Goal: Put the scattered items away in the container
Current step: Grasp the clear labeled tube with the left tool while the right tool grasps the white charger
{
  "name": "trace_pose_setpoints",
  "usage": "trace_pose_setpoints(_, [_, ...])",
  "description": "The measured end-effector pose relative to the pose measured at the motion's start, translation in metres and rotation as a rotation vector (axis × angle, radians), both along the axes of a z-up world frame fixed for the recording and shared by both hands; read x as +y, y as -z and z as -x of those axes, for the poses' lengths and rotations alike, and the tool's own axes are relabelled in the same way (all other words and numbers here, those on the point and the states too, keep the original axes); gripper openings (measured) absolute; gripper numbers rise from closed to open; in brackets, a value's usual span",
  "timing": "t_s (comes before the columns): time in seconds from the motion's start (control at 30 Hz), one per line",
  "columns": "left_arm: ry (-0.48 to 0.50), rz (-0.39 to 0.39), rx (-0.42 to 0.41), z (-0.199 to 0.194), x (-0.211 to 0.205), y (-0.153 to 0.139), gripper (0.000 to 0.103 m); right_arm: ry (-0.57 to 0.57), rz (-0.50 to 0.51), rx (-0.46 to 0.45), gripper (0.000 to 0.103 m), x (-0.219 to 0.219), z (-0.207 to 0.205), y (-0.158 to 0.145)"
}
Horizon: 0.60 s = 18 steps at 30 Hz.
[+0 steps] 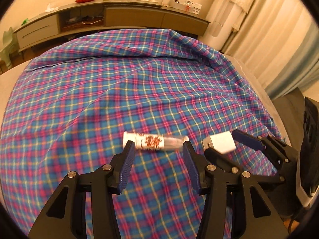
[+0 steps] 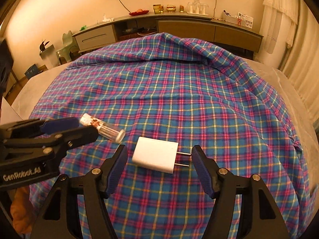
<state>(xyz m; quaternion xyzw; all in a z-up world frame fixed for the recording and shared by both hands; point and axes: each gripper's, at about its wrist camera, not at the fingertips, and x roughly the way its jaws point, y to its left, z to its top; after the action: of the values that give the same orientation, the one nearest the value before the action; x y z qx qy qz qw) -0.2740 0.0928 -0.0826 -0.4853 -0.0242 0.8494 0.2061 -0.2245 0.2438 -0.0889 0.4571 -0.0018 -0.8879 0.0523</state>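
Note:
A small clear tube [image 1: 153, 143] with a white cap and a red-printed label lies crosswise on the blue and pink plaid cloth [image 1: 119, 91]. My left gripper [image 1: 158, 149] is open, its blue pads either side of the tube's ends, not pressing. A white plug-in charger [image 2: 155, 154] lies flat on the cloth [image 2: 199, 99], its two metal prongs pointing right. My right gripper [image 2: 159, 149] stands open around it without touching. In the right wrist view the left gripper [image 2: 87, 128] reaches in from the left over the tube [image 2: 107, 131]. No container shows in either view.
The cloth covers a grey bed [image 2: 30, 91] and is bunched up at its far right. A long sideboard [image 2: 179, 25] with glasses and bowls runs along the back wall. Curtains [image 1: 279, 39] hang on the right. A hand [image 2: 20, 209] shows at bottom left.

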Motion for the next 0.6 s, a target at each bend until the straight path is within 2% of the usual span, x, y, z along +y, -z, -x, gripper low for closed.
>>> trace_pose_setpoints(0.17, [0.085, 0.065, 0.048, 0.007, 0.015, 0.010, 0.056, -0.010, -0.012, 0.007, 0.062, 0.002, 0.001, 0.003])
trace_pose_setpoints(0.2, [0.104, 0.050, 0.048, 0.005, 0.015, 0.010, 0.052, -0.017, -0.015, 0.008, 0.062, 0.002, 0.000, 0.003])
trace_pose_setpoints(0.3, [0.140, 0.020, 0.010, -0.001, 0.013, 0.009, 0.005, -0.015, -0.006, 0.014, 0.061, 0.004, -0.001, 0.002])
trace_pose_setpoints(0.4, [0.113, 0.025, -0.004, -0.005, 0.013, 0.010, 0.008, -0.001, 0.017, 0.014, 0.061, 0.007, -0.001, 0.002])
trace_pose_setpoints(0.47, [0.073, -0.007, -0.027, -0.002, 0.013, 0.009, 0.026, 0.008, 0.032, 0.015, 0.061, 0.009, -0.002, 0.001])
trace_pose_setpoints(0.53, [0.003, -0.070, -0.064, 0.007, 0.009, 0.008, 0.047, 0.020, 0.048, 0.016, 0.061, 0.011, -0.003, 0.000])
trace_pose_setpoints(0.6, [-0.082, -0.152, -0.102, 0.015, 0.003, 0.006, 0.049, 0.027, 0.058, 0.016, 0.061, 0.013, -0.003, 0.000])
